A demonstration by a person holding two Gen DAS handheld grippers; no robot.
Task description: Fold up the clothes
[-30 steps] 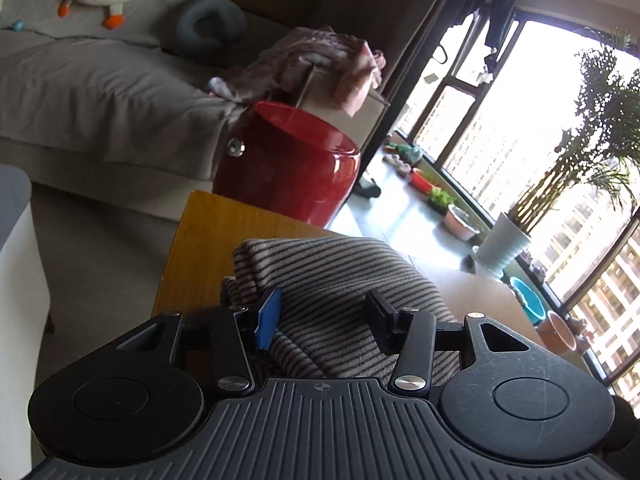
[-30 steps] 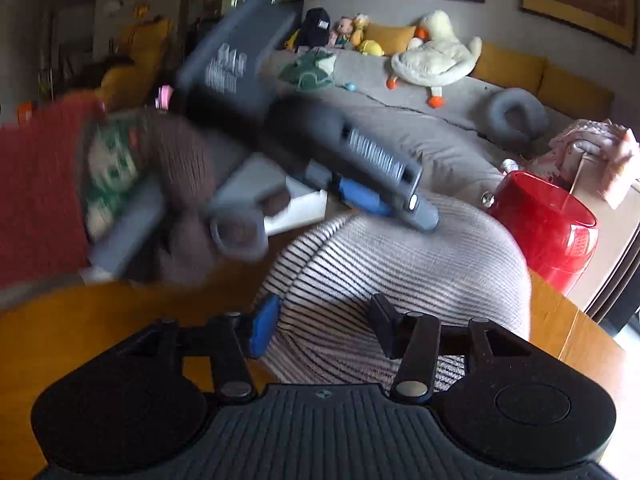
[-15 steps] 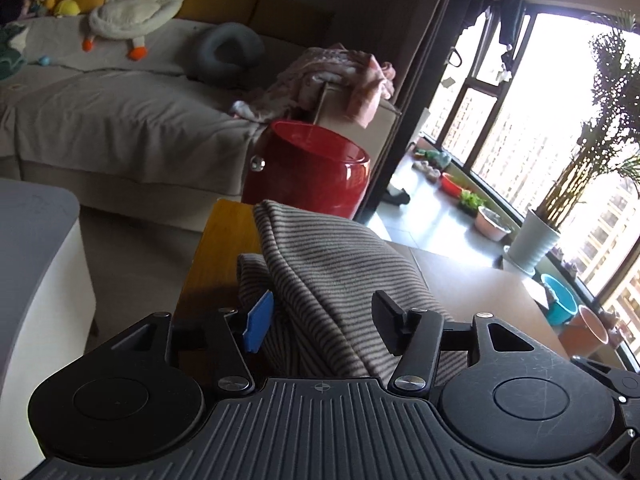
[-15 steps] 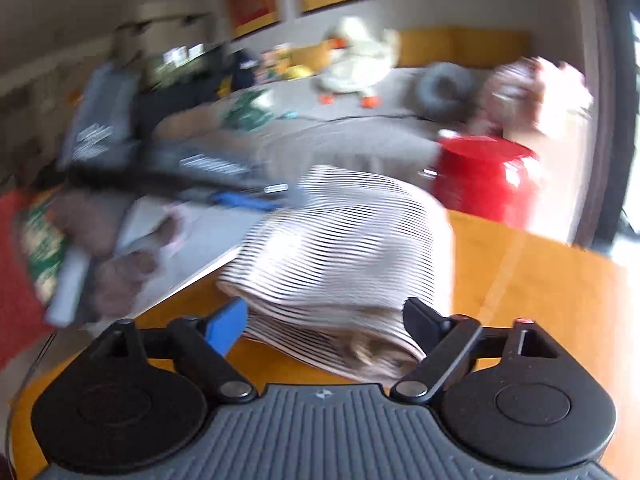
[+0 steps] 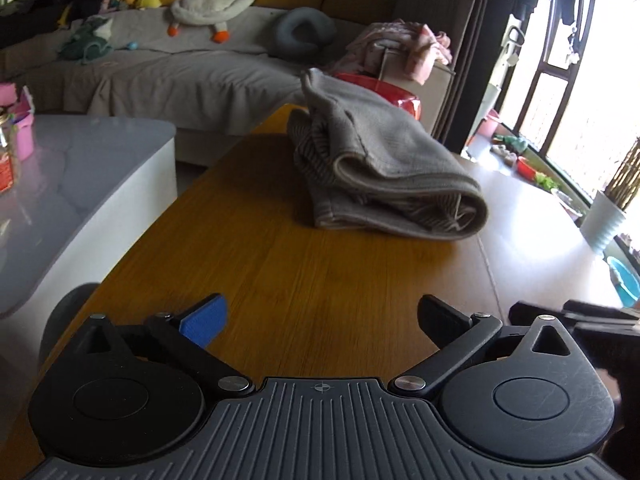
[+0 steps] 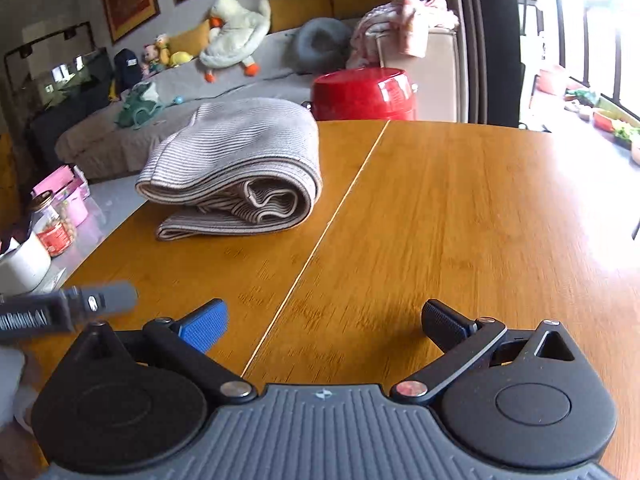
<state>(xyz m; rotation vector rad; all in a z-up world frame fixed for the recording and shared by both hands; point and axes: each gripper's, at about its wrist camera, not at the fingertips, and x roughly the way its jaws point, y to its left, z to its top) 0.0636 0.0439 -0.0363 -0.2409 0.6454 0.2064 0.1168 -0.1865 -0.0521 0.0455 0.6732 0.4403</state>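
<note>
Nearest to me, the left gripper hangs over the bare wooden table with its jaws opening wide, one blue pad on one side and a black one on the other. Only tabletop shows in the gap; the fingers touch no cloth. The right gripper is in the same posture, jaws opening to their full spread, over the pale seam that runs across the wood. Nothing sits between its fingers either. A grey bar of the left tool pokes in at the lower left edge of the right wrist view, blurred.

Further out, the striped sweater lies on the table, well apart from both grippers. It is folded into a thick, loose bundle: the top layer curves over like a roll, and the open end shows several wavy layers tucked inside. The fine grey and cream stripes run along its length. From the left wrist view the bundle looks rumpled, with one corner standing up at its far end.

Beyond the table edge stands a red stool, then a grey sofa with a plush goose on it.
</note>
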